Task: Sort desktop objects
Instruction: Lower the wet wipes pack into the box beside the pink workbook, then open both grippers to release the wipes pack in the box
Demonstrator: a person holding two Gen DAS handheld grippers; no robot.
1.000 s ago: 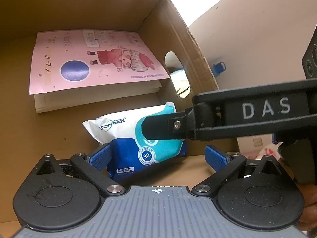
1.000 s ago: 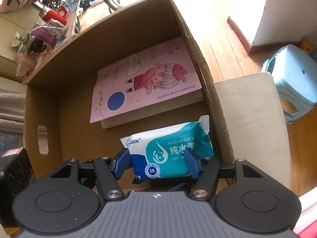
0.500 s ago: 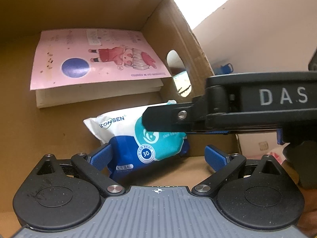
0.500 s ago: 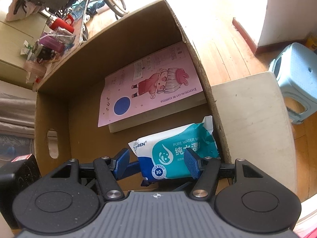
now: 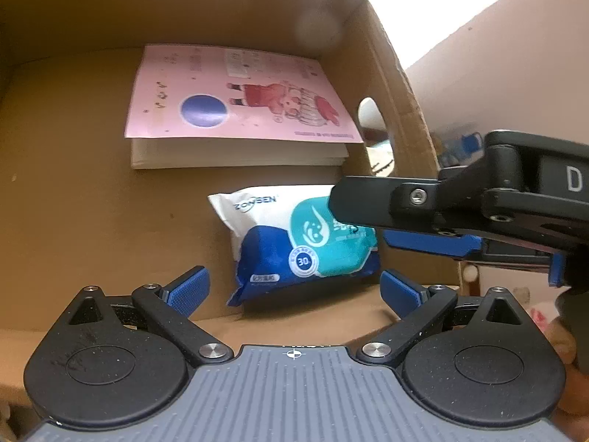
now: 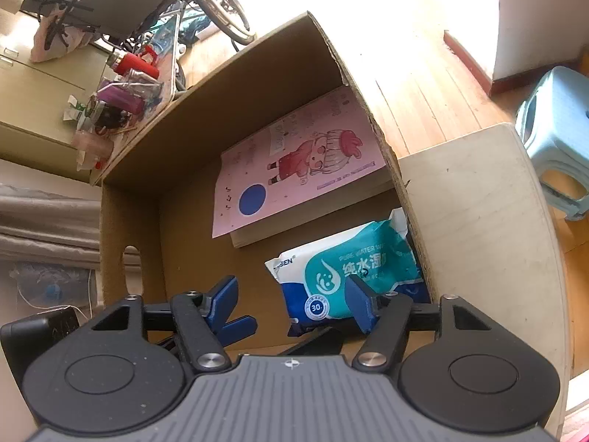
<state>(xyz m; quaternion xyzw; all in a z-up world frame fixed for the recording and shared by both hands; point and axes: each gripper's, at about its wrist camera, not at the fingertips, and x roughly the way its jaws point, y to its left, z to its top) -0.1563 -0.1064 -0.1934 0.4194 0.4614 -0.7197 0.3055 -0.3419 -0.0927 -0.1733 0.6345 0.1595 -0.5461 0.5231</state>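
A cardboard box [image 5: 66,169] holds a pink book [image 5: 235,103] lying flat at its back. A white, teal and blue wet-wipes pack [image 5: 294,235] lies on the box floor beside the right wall. My left gripper [image 5: 294,289] hovers open just short of the pack with nothing between its fingers. My right gripper [image 5: 368,221] reaches in from the right, above the pack's right end. In the right wrist view the right gripper [image 6: 291,302] is opening its jaws above the pack [image 6: 342,272]; the right pad stands in front of the pack and neither pad presses on it.
The box's right wall [image 6: 371,121] has a hand hole [image 5: 371,118]. A pale tabletop [image 6: 478,243] lies right of the box, with a light-blue stool [image 6: 556,129] on the wooden floor beyond. A cluttered shelf with a red bottle [image 6: 136,64] stands far left.
The right gripper has drawn back up and to the right off the pack with its jaws wider. The pack stays on the box floor. The left view has swung, shifting the book rightward.
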